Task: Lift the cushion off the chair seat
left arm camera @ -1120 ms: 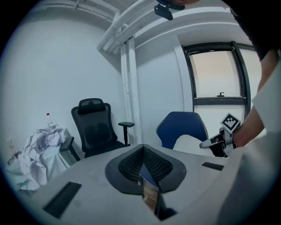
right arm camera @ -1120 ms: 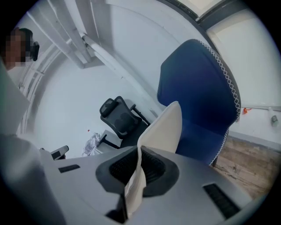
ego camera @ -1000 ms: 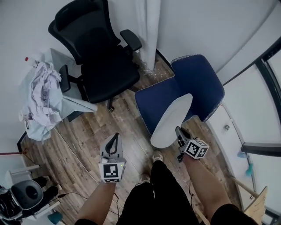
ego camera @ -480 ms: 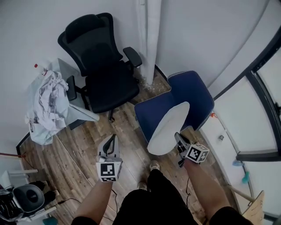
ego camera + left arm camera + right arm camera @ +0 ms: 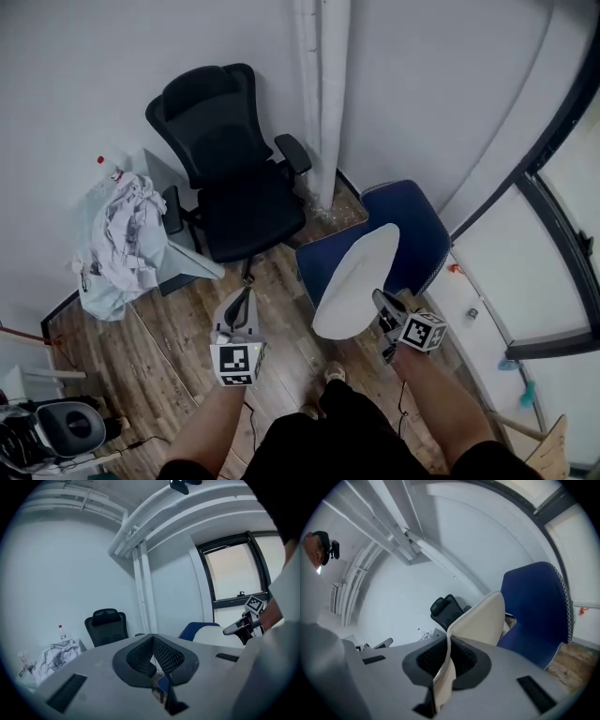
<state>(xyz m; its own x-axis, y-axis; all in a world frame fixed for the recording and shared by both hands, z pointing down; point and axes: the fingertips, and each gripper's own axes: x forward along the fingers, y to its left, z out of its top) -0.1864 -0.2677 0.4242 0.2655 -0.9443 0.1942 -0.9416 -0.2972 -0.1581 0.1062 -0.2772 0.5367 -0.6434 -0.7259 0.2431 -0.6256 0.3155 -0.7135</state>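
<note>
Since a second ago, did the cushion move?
Yes. The cushion went up: its top now sits nearer the top of the blue chair.

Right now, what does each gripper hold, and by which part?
The right gripper clamps the near edge of the flat cream cushion; the left gripper holds nothing.

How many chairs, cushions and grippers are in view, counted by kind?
Chairs: 2, the black office chair and the blue chair
Cushions: 1, the white cushion
Grippers: 2, the left gripper and the right gripper
Total: 5
</note>
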